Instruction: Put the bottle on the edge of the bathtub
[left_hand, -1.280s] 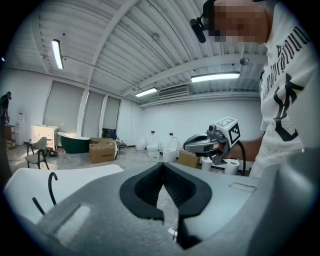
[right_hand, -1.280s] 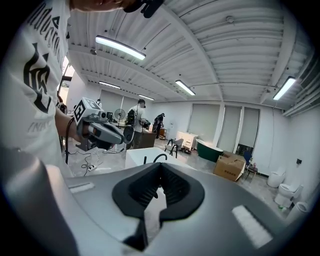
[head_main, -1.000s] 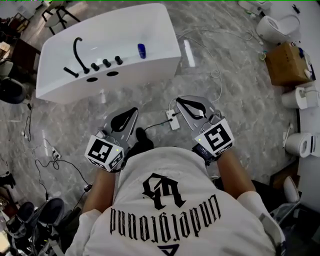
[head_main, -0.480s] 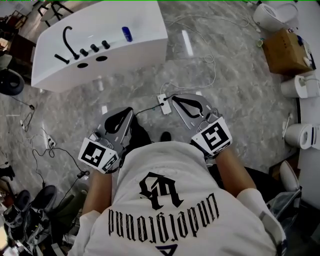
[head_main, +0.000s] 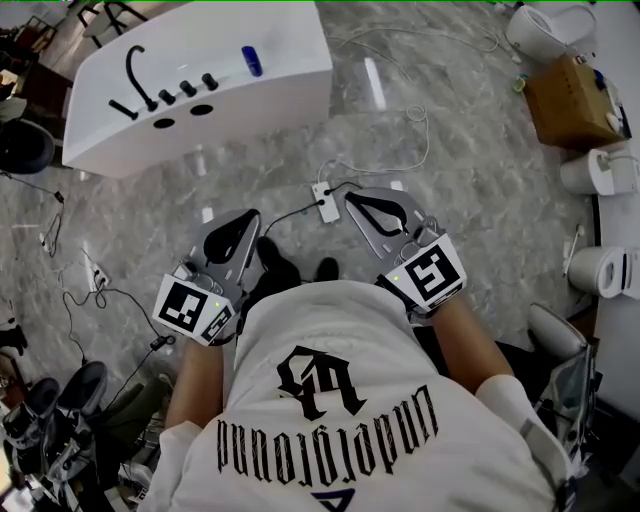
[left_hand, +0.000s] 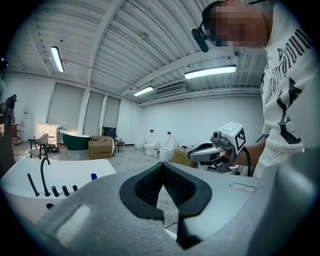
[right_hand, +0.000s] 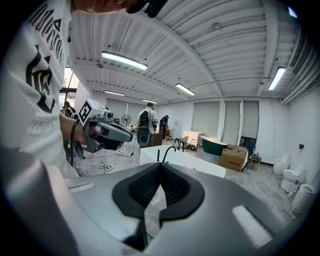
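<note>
A small blue bottle (head_main: 250, 60) stands on the flat rim of the white bathtub (head_main: 280, 85), to the right of the black faucet (head_main: 131, 78) and its knobs. Both grippers hang over the marble floor, well short of the tub. My left gripper (head_main: 251, 214) is shut and holds nothing; its own view shows the jaws meeting (left_hand: 162, 165), with the bottle (left_hand: 93, 176) small and far beyond them. My right gripper (head_main: 351, 196) is shut too, its jaws (right_hand: 160, 165) closed with nothing between them and the tub (right_hand: 200, 165) far ahead.
A white power strip (head_main: 325, 202) and loose cables lie on the floor between the grippers and the tub. A cardboard box (head_main: 570, 100) and several toilets (head_main: 600, 275) line the right side. Chairs and gear crowd the left edge (head_main: 25, 145).
The tub and bottle have slid up and to the left in the head view, so they now lie farther off. Both grippers stay shut and empty in front of the body.
</note>
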